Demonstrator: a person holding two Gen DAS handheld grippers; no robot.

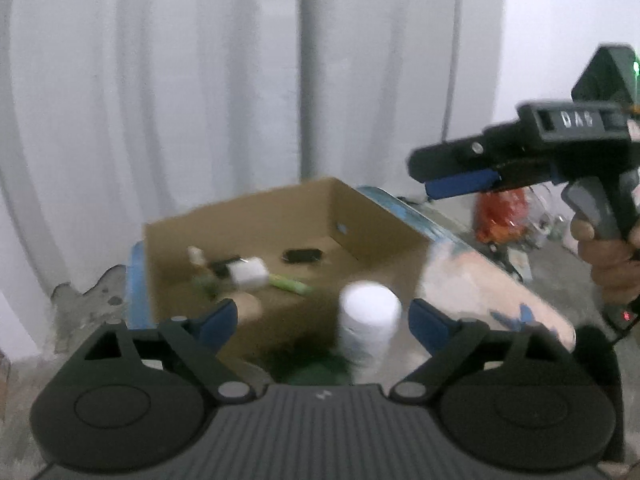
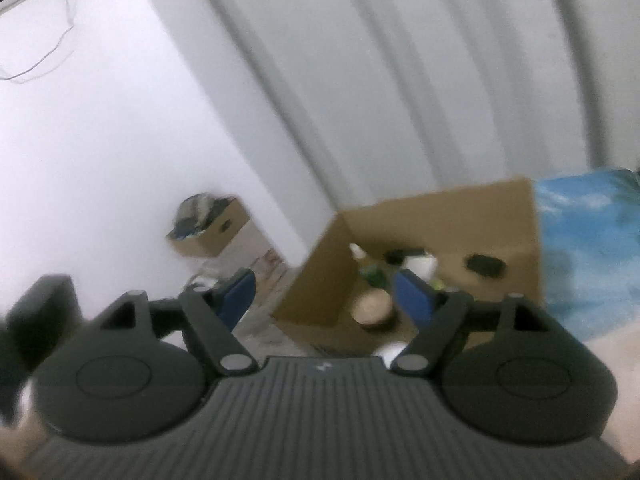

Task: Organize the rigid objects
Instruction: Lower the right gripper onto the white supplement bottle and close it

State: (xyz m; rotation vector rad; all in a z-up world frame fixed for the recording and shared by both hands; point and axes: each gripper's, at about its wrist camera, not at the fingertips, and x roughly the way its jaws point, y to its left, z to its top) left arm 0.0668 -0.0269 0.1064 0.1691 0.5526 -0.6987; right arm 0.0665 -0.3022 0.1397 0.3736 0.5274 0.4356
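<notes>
Left gripper jaws wide, gripping nothing; a blurred white bottle stands between them at the box front, untouched. Right gripper also wide and empty, reading "DAS", blurred. Box holds several items; the bottle looks left to sort.

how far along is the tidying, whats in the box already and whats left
Done: the cardboard box already holds a white block, a green stick, a small bottle, a dark item and a round lid. In hand: nothing; the left gripper and right gripper are both open and empty. Left: a blurred white bottle at the box's near edge; whether it is in cannot be told.
</notes>
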